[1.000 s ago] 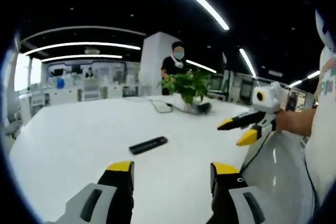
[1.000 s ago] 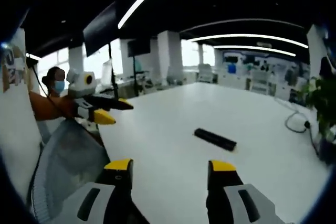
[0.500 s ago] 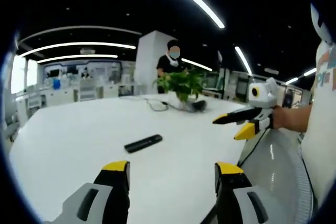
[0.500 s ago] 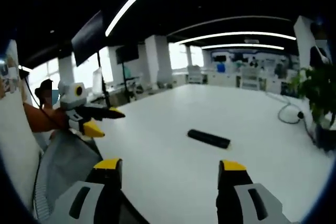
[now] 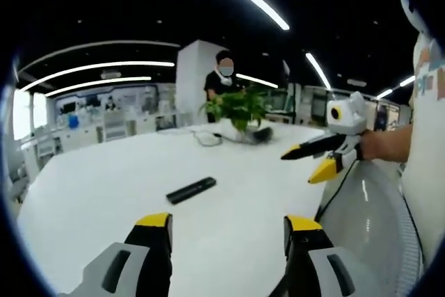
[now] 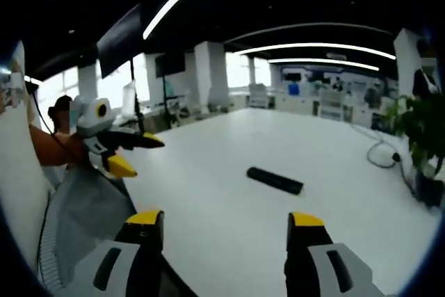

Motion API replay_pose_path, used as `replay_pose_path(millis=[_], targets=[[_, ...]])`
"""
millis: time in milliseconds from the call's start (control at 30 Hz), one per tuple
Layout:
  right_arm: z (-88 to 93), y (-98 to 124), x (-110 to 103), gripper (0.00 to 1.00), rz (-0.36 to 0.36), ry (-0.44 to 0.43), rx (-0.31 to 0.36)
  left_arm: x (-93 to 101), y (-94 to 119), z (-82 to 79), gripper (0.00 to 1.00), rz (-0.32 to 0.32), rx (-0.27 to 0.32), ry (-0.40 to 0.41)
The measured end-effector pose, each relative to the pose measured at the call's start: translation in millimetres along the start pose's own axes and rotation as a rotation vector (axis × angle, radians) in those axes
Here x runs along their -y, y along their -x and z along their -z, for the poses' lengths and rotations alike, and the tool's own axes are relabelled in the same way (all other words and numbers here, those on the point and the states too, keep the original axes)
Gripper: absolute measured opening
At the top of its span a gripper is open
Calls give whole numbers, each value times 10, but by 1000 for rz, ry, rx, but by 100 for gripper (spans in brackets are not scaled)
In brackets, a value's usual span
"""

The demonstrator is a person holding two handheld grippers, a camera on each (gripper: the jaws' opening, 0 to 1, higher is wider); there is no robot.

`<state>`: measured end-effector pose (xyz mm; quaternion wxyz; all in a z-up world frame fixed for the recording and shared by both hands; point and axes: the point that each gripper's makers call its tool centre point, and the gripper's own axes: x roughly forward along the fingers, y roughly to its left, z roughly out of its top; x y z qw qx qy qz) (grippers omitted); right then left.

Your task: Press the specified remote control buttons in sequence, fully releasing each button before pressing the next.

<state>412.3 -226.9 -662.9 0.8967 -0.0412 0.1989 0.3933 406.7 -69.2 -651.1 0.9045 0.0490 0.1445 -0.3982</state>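
White table [image 5: 90, 186] under ceiling light strips, with a potted plant [image 5: 240, 110] and a cable [image 5: 205, 137] at the far side. Remote control [image 5: 190, 190] is seen lying flat near the table's middle, well apart from both grippers and untouched. Left gripper [image 5: 226, 231] and right gripper [image 6: 226, 227] are both held with jaws spread, grasping nothing. From each, the remote lies ahead, its long axis crosswise to the approach. Neither gripper can be judged clearly nearer; buttons are too small to be made out.
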Motion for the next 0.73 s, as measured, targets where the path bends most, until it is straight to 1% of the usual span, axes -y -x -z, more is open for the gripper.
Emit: replay_pose_path(millis=[233,733], targets=[[-23,5,23,70,13,-2,11,-34,11,-15,66,-12,9,14],[-11,-10,-6,69,8,17,-1,-45,12,-21,66,-20,8,-3]])
